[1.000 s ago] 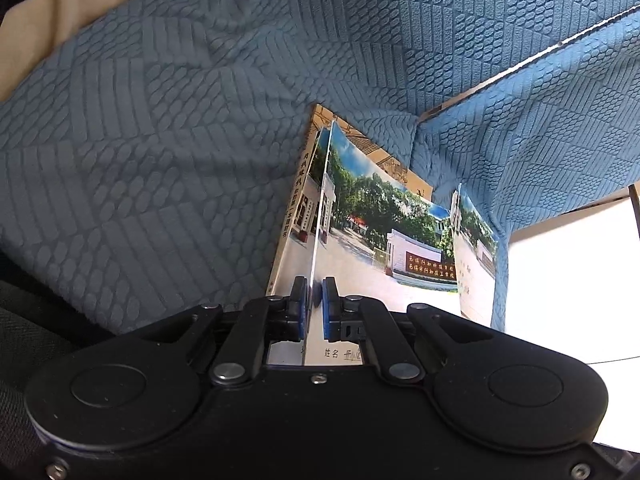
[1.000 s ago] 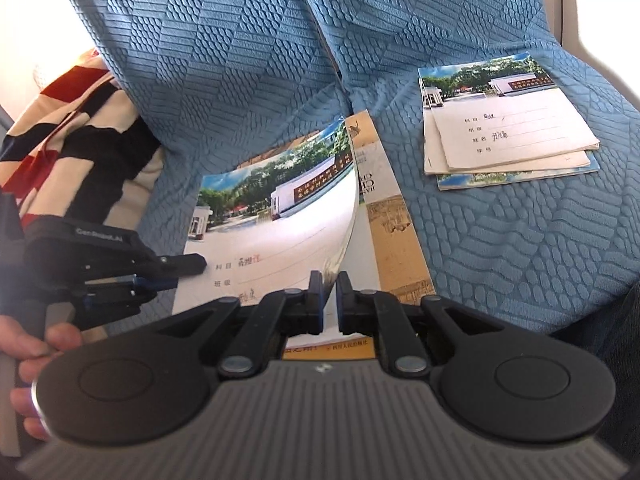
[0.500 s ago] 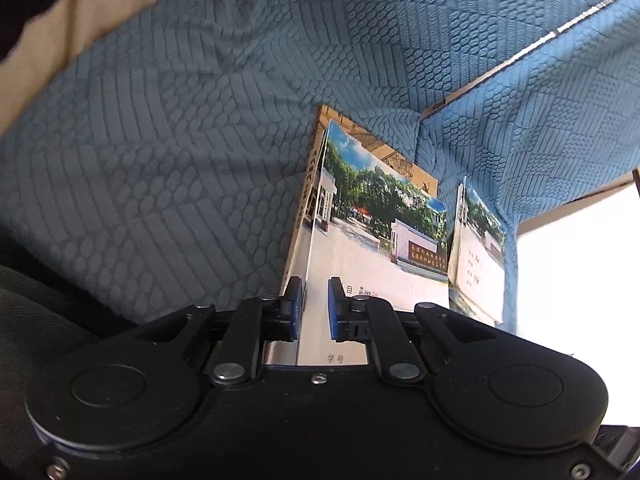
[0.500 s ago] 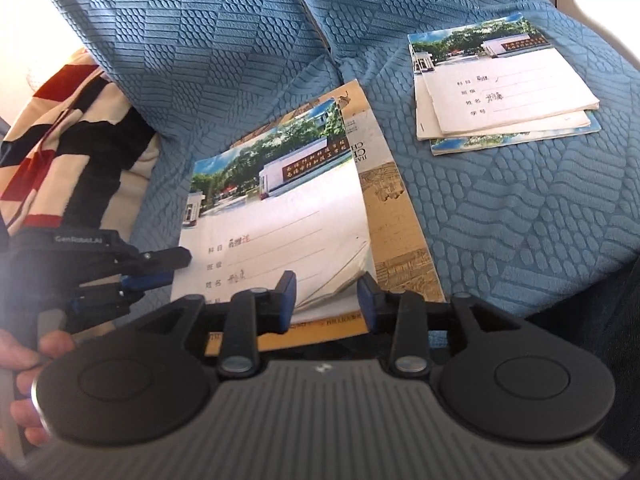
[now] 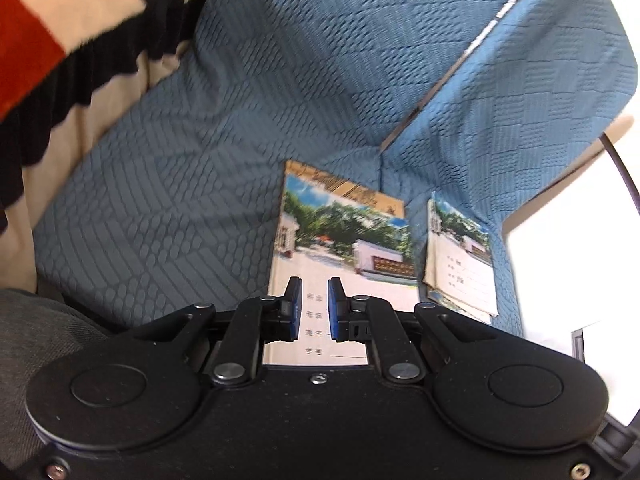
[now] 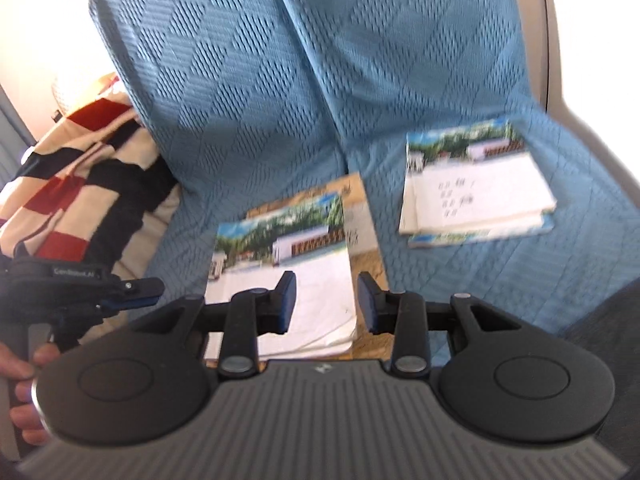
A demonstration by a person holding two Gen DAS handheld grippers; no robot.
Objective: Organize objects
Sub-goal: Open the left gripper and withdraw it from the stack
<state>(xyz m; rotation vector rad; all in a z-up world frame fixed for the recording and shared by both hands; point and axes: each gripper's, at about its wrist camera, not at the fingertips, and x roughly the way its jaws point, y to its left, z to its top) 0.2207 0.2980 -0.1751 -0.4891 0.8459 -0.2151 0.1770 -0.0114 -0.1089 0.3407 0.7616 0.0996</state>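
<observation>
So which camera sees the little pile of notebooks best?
The right wrist view. There the pile of notebooks lies whole on the blue sofa cover, though a bit blurry. The left wrist view shows the pile squeezed at an angle, its near corner hidden behind the left gripper.

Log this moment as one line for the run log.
left gripper: open, empty | right gripper: open, empty | notebook: flat on brown book | notebook stack: apart, on sofa

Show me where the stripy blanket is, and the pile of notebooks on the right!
stripy blanket (image 6: 80, 184), right wrist view, on a red stripe.
pile of notebooks (image 6: 480, 184), right wrist view, on the top cover's white part.
</observation>
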